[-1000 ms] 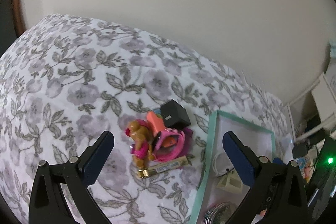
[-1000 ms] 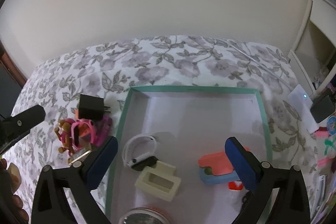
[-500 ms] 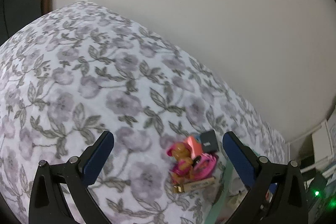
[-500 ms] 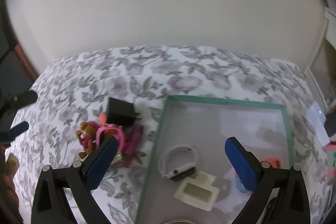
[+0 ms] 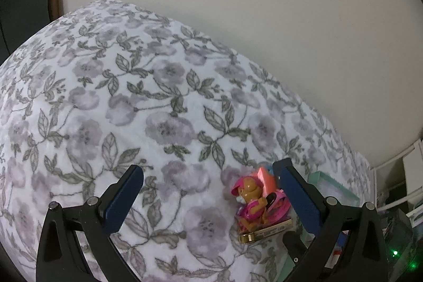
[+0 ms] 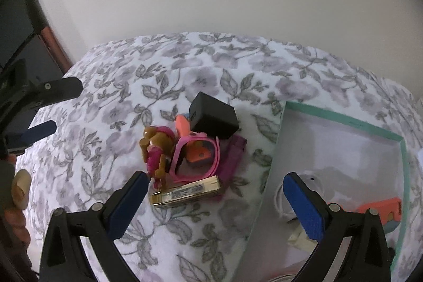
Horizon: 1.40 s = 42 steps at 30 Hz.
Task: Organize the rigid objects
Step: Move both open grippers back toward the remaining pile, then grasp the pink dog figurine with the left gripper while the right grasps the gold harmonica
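Hovering over floral bedspread (image 6: 211, 65), right gripper (image 6: 214, 205) gaping wide, gripping nothing. Facing toy pile (image 6: 190, 152) beside teal tray (image 6: 343, 120). Left gripper (image 5: 208, 197) likewise spread, carrying nothing.

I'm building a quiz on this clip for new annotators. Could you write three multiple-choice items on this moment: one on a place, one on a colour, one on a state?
1. Where does the black cube-shaped charger sit?
A. inside the tray
B. on the floral bedspread, at the far end of the toy pile
C. in the right gripper

2. What colour is the rim of the shallow white-floored tray?
A. mint green
B. red
C. black

3. How do the jaws of the right gripper stand?
A. shut on the dog figure
B. shut on nothing
C. open, holding nothing

Key: 1 B, the charger lies on the floral bedspread, left of the tray, behind the pink watch strap. 2 A, the tray's edge is mint green. 3 C, the blue pads stand wide apart with only bedspread and the gold rectangular case between them.
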Motion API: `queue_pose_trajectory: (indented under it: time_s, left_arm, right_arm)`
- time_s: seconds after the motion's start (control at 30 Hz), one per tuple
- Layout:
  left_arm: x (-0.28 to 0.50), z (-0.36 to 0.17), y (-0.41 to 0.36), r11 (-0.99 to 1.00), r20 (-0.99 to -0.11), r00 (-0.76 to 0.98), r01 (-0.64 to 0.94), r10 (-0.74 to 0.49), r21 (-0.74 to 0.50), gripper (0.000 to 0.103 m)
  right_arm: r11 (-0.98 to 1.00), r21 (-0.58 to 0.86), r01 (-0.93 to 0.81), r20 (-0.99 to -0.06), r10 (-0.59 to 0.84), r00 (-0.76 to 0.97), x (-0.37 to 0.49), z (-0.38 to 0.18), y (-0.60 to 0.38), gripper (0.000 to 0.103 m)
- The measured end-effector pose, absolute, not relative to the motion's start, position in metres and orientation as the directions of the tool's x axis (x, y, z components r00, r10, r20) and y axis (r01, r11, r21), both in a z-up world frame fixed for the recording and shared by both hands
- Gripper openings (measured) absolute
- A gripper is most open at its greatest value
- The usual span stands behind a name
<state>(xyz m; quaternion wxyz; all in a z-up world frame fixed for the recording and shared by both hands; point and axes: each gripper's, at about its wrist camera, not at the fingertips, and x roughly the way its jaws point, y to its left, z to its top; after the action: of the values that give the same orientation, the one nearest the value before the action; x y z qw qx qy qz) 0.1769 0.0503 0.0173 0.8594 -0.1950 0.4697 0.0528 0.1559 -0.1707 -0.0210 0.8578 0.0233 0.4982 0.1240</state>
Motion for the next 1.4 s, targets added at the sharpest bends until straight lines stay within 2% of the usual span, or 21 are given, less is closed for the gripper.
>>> queue_pose_trajectory:
  time_s: [0.07, 0.1, 0.27, 0.43, 0.77, 0.9, 1.07, 1.13, 1.27, 1.4]
  left_arm:
    - [0.179, 0.014, 0.048, 0.926, -0.841, 0.535, -0.273, -0.08, -0.261, 0.103]
    - [0.18, 0.012, 0.047, 0.929, -0.846, 0.527, -0.27, -0.077, -0.252, 0.103]
    - [0.184, 0.005, 0.044, 0.933, -0.86, 0.502, -0.261, -0.087, -0.247, 0.103]
    - [0.189, -0.002, 0.037, 0.944, -0.874, 0.478, -0.238, -0.092, -0.229, 0.103]
    - [0.201, -0.025, 0.012, 0.953, -0.89, 0.425, -0.163, -0.166, -0.255, 0.101]
    - [0.206, -0.037, 0.003, 0.955, -0.901, 0.393, -0.145, -0.185, -0.26, 0.082]
    - [0.21, -0.05, -0.007, 0.955, -0.907, 0.366, -0.122, -0.21, -0.271, 0.08]
    - [0.211, -0.052, -0.011, 0.953, -0.904, 0.363, -0.11, -0.227, -0.284, 0.072]
    - [0.211, -0.05, -0.014, 0.951, -0.898, 0.371, -0.102, -0.237, -0.293, 0.068]
    - [0.211, -0.05, -0.012, 0.947, -0.898, 0.362, -0.102, -0.249, -0.304, 0.062]
  right_arm:
    - [0.968, 0.175, -0.181, -0.853, 0.241, 0.463, 0.156, -0.025, -0.168, 0.1]
    - [0.966, 0.183, -0.182, -0.853, 0.248, 0.459, 0.157, -0.026, -0.168, 0.095]
    - [0.965, 0.201, -0.17, -0.859, 0.257, 0.443, 0.158, -0.034, -0.16, 0.081]
    - [0.966, 0.206, -0.156, -0.875, 0.253, 0.412, 0.159, -0.044, -0.152, 0.073]
    - [0.965, 0.24, -0.105, -0.895, 0.262, 0.361, 0.162, -0.064, -0.148, 0.069]
    - [0.963, 0.254, -0.092, -0.889, 0.269, 0.37, 0.164, -0.067, -0.149, 0.069]
    - [0.963, 0.256, -0.079, -0.884, 0.267, 0.385, 0.164, -0.066, -0.147, 0.066]
    - [0.963, 0.259, -0.072, -0.881, 0.266, 0.391, 0.166, -0.066, -0.147, 0.063]
    - [0.963, 0.266, -0.048, -0.879, 0.262, 0.398, 0.166, -0.066, -0.151, 0.056]
    - [0.965, 0.257, -0.06, -0.879, 0.259, 0.399, 0.167, -0.067, -0.151, 0.054]
